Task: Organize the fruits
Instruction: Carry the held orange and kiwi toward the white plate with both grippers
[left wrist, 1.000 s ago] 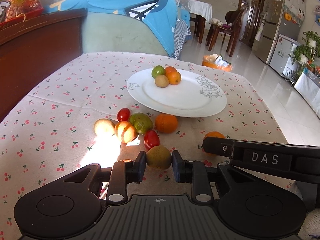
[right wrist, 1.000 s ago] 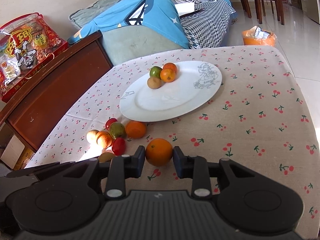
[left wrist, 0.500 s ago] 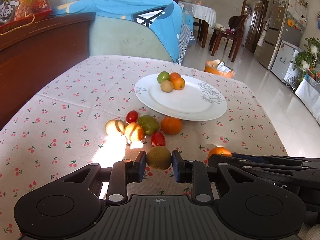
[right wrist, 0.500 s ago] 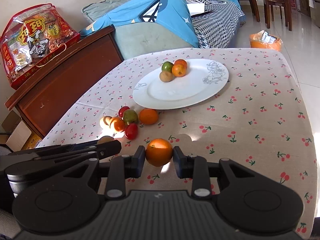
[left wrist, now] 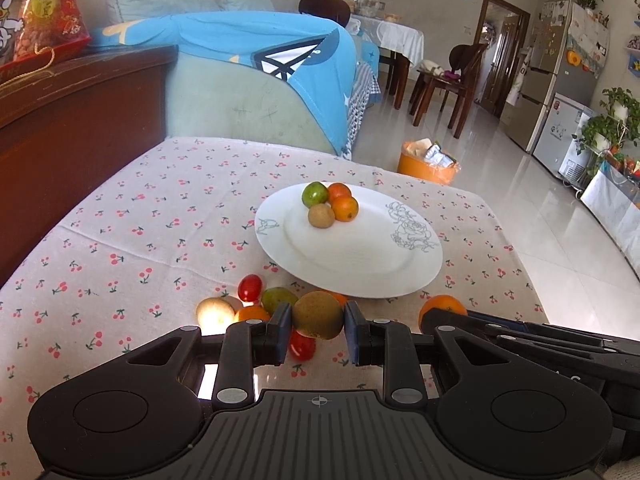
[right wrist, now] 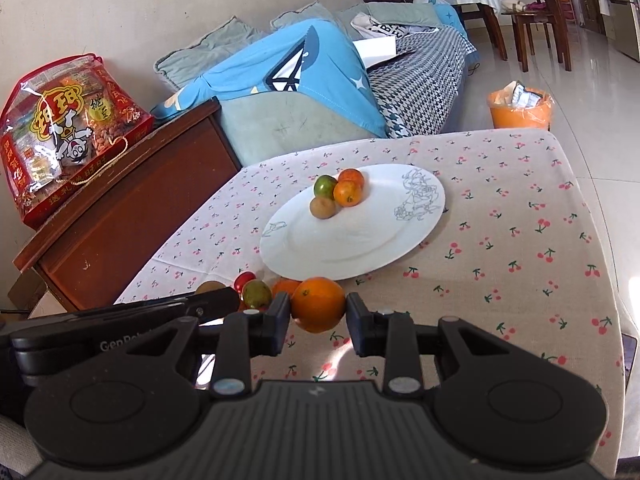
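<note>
Brown-green and round, a kiwi (left wrist: 318,315) sits clamped between the pads of the left gripper (left wrist: 317,334), raised above the cherry-print cloth (left wrist: 132,216); the gripper points level toward the white plate (left wrist: 360,264), just short of its near rim; four fruits (left wrist: 330,205) cluster at the plate's far side; beneath and beside the fingers lies a loose heap — a red tomato (left wrist: 250,288), a green fruit (left wrist: 279,298), a pale one (left wrist: 215,314) in a patch of sun; at right the other gripper's dark body (left wrist: 532,344) reaches in with an orange at its tip.

From the right wrist view, the right gripper (right wrist: 318,318) is clamped on an orange (right wrist: 318,309), held off the cloth (right wrist: 520,240) near the plate (right wrist: 360,240) edge; the left gripper's arm (right wrist: 120,316) lies alongside at left, in front of the heap (right wrist: 256,292) — both aimed the same way.
</note>
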